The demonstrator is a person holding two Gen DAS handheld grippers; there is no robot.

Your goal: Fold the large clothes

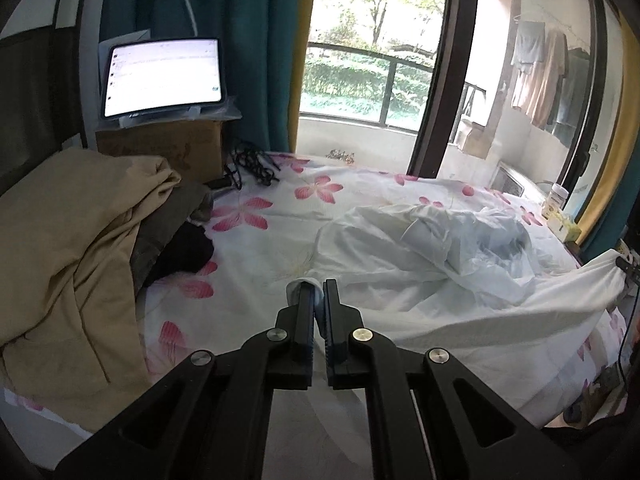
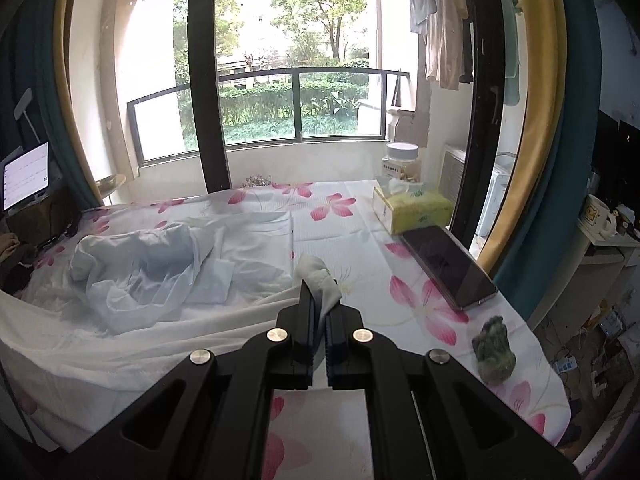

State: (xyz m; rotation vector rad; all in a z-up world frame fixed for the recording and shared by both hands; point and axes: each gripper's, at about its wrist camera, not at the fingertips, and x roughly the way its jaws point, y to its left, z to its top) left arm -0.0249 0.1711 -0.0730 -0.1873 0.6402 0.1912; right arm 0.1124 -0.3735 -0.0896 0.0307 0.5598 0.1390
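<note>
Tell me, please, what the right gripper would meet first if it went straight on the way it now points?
Probably the flowered bedsheet just ahead of the white garment pinched in the right gripper. The tissue box and phone lie off to its right, though depth is unclear.

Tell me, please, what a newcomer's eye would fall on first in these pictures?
A crumpled white garment sprawls mid-bed on the pink-flowered sheet, its near edge pinched by both the left gripper and right gripper. A tan heap of clothes sits left, and a dark phone lies right.

Writing on the tablet screen (image 1: pixel 162 76) and jar label (image 2: pixel 396 169) is too blurred to read.
</note>
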